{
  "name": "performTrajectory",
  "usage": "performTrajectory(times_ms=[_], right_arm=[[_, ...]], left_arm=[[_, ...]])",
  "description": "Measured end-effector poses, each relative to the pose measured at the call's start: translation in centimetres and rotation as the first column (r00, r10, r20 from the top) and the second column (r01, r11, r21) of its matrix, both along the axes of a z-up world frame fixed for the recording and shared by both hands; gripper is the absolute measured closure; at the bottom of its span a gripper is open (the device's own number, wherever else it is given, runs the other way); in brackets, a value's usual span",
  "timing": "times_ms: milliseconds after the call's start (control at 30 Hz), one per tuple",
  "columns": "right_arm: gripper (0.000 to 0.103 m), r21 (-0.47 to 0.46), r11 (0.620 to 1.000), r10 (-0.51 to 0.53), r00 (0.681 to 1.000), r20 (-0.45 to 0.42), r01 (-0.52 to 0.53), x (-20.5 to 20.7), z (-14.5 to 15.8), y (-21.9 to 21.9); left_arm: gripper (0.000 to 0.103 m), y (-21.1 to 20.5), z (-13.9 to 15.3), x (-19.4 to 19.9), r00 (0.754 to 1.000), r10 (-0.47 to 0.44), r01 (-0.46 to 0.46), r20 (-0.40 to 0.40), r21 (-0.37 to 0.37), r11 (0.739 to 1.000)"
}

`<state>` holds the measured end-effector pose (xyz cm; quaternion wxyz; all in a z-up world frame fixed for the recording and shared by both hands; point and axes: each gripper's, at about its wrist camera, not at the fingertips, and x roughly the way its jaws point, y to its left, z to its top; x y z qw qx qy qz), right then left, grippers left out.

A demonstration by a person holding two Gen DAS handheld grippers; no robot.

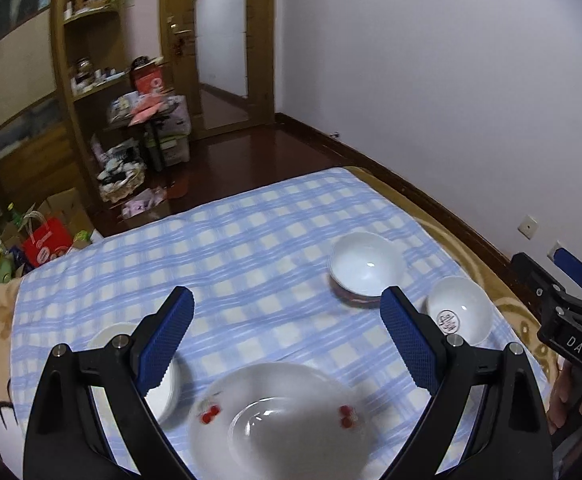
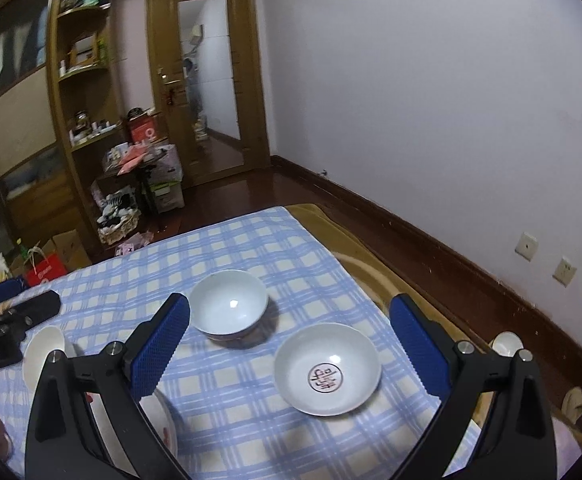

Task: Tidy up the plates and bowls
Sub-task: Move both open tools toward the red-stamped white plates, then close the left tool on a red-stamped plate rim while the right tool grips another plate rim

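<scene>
- Left tool (image 1: 287,310): I see it spread wide, pinching nothing, hovering above the cherry-print plate (image 1: 275,420) at 6 o'clock in its view.
- Small white dish (image 1: 163,380) touches that plate's 9 o'clock edge, partly hidden behind the left finger.
- Right tool (image 2: 289,316): spread wide too, empty.
- Stamped bowl (image 2: 327,368) sits between its fingers, on the checked cloth (image 2: 251,248).
- Plain white bowl (image 2: 229,306) at 11 o'clock from the stamped one, near but apart.
- Surface under the cloth: I cannot tell.
</scene>
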<state>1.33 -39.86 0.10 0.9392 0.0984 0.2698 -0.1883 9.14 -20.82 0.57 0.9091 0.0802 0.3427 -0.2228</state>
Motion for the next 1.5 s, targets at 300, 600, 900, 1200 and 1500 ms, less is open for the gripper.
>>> performTrajectory(times_ms=[300, 600, 900, 1200, 1500], right_arm=[[0.0, 0.057, 0.996, -0.066, 0.996, -0.054, 0.069, -0.4, -2.6, -4.0], [0.004, 0.122, 0.988, -0.075, 0.99, -0.121, 0.09, -0.2, -5.8, -7.0], [0.005, 0.159, 0.982, -0.083, 0.985, -0.149, 0.107, -0.1, -7.7, -8.4], [0.011, 0.221, 0.967, -0.086, 0.978, -0.191, 0.128, 0.3, -9.9, -9.8], [0.032, 0.282, 0.951, -0.05, 0.966, -0.253, 0.123, 1.2, -12.1, -10.4]], left_arm=[[0.01, -6.8, -3.3, 0.2, 0.993, -0.098, 0.1, -0.063, 0.033, 0.994], [0.01, -11.1, -6.4, 1.0, 0.981, -0.15, 0.157, -0.124, 0.053, 0.986], [0.01, -14.0, -8.9, 1.8, 0.968, -0.171, 0.186, -0.186, 0.069, 0.98], [0.01, -15.7, -11.4, 2.2, 0.951, -0.19, 0.219, -0.245, 0.095, 0.971], [0.017, -17.0, -14.3, 2.7, 0.937, -0.173, 0.221, -0.303, 0.13, 0.967]])
